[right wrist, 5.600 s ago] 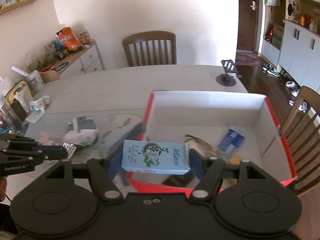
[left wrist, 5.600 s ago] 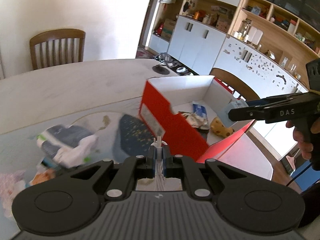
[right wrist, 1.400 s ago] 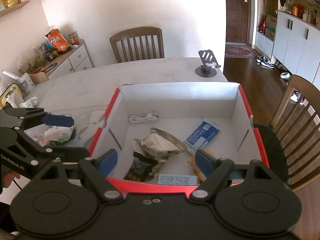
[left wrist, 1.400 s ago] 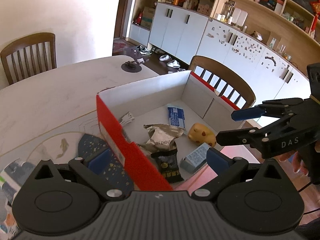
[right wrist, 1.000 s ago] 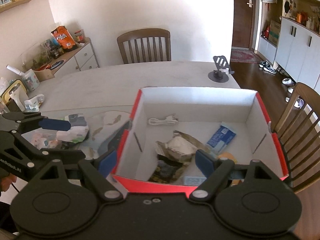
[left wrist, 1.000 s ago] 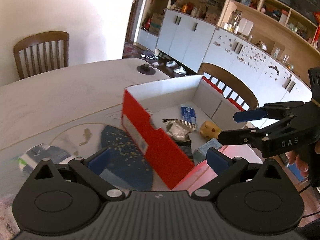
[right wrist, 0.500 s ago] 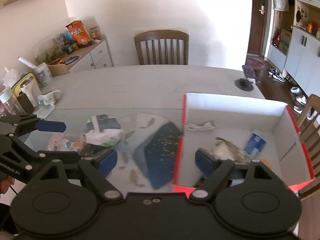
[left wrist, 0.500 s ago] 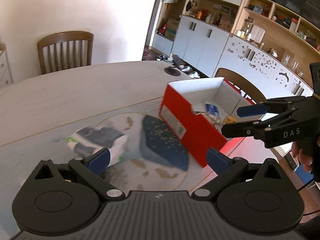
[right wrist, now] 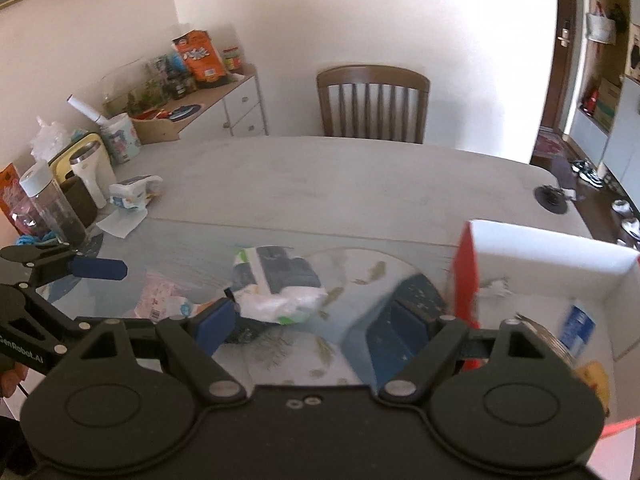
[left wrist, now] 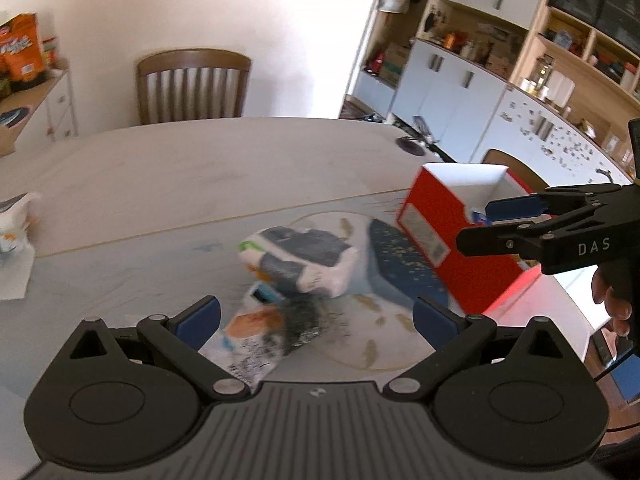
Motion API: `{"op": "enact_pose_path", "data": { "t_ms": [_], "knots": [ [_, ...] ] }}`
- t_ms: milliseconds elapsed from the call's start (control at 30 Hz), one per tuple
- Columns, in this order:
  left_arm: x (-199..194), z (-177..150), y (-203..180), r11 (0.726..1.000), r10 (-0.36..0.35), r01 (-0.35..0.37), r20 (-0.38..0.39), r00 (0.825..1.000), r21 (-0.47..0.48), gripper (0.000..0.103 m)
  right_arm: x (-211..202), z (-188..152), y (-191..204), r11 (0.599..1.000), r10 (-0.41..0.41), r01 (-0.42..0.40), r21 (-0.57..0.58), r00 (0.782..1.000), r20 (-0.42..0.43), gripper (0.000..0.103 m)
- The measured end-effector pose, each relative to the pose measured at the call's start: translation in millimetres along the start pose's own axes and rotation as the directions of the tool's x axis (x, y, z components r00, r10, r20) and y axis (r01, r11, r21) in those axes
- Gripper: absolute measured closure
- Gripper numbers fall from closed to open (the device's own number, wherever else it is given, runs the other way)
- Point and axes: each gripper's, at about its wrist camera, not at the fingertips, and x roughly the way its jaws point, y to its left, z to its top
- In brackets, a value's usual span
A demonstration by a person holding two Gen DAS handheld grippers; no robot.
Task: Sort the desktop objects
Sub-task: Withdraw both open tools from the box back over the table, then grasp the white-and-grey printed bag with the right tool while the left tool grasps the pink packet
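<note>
Claws point(left wrist: 316, 316) point(right wrist: 308, 326), both wide and empty, have swung from my red-and-white cardboard box point(left wrist: 448, 240) back to the leftover wrappers point(left wrist: 298, 260); sorting continues.

Packets point(left wrist: 276, 320) motion-blurred; red box point(right wrist: 560, 280) cut off.

Plain white walls point(right wrist: 360, 12), brightly lit. Wooden slat-back chair point(right wrist: 373, 104) at the far edge of the pale table point(right wrist: 340, 184). Low white sideboard point(right wrist: 236, 108) at upper left, cluttered. White cabinets point(left wrist: 452, 92) and open wooden shelving point(left wrist: 576, 52) at upper right; possibly a door point(right wrist: 568, 48) beyond.
</note>
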Motion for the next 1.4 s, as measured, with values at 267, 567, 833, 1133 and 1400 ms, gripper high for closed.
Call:
{"op": "enact_pose_path", "data": {
  "t_ms": [267,567,833,1133,1400],
  "knots": [
    [8.9,-6.8,33.7,0.996,0.070,-0.071,-0.021,0.997,-0.063,0.000,28.0,14.6,8.5,0.999,0.028,-0.029,-0.023,0.999,-0.026,0.018],
    [30.3,-11.8,71.8,0.981,0.134,-0.146,-0.092,0.987,-0.132,0.000,58.1,26.2,11.8,0.997,0.062,-0.064,-0.040,0.996,-0.061,0.018],
    [54.1,-15.4,102.8,0.949,0.165,-0.204,-0.174,0.971,-0.240,0.001,84.7,36.3,14.1,0.996,0.079,-0.082,-0.038,0.993,-0.088,0.018],
    [72.9,-13.8,112.4,0.946,0.148,-0.201,-0.213,0.966,-0.254,0.001,116.3,40.1,14.2,0.996,0.084,-0.087,-0.023,0.989,-0.122,0.018],
    [83.4,-13.7,114.5,0.948,0.133,-0.192,-0.233,0.963,-0.253,0.001,145.7,35.4,6.8,0.998,0.067,-0.068,0.004,0.984,-0.165,0.018]
  ]
}}
